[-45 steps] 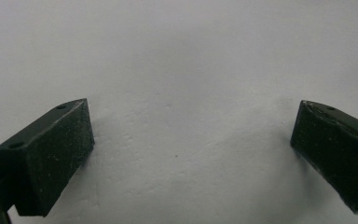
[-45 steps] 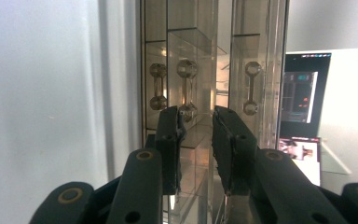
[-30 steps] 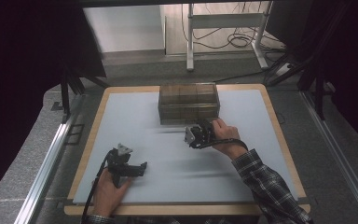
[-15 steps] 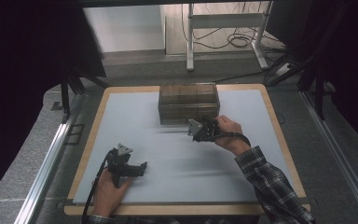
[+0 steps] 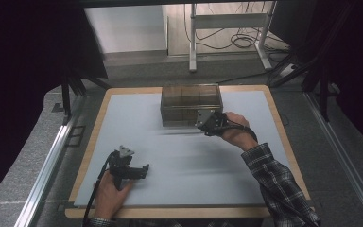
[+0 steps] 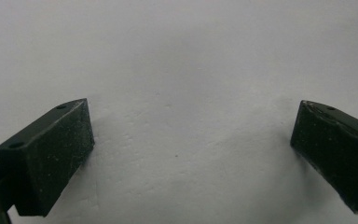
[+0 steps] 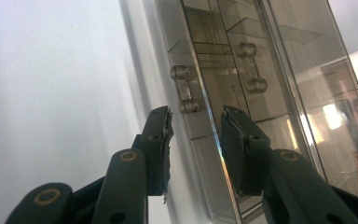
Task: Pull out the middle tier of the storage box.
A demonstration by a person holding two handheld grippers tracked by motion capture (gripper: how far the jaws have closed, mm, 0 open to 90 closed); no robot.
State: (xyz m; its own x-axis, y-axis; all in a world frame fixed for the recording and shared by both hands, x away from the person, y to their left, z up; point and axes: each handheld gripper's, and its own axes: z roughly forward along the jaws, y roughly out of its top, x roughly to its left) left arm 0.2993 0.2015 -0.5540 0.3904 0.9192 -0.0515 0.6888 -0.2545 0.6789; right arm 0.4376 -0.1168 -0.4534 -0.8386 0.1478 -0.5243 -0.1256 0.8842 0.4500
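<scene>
High view first: we record a pale blue table surface (image 5: 184, 156) with a wooden rim, and a smoky translucent drawer box (image 5: 191, 104) standing toward its far middle. We note the right gripper (image 5: 207, 124) held in the right hand (image 5: 235, 132) against the near front face of that box, the plaid sleeve (image 5: 276, 182) trailing back to the near edge. We see the left gripper (image 5: 144, 169) in the left hand (image 5: 109, 191) at the near left, well apart from the box, lying low over the bare surface. Left gripper view gives us both jaws spread wide with nothing between them but the pale surface. Right gripper view shows the jaws parted and clasping nothing, set either side of a drawer front's edge, just short of a small dumbbell-shaped handle (image 7: 183, 88); we see a second such handle (image 7: 251, 66) behind it.
</scene>
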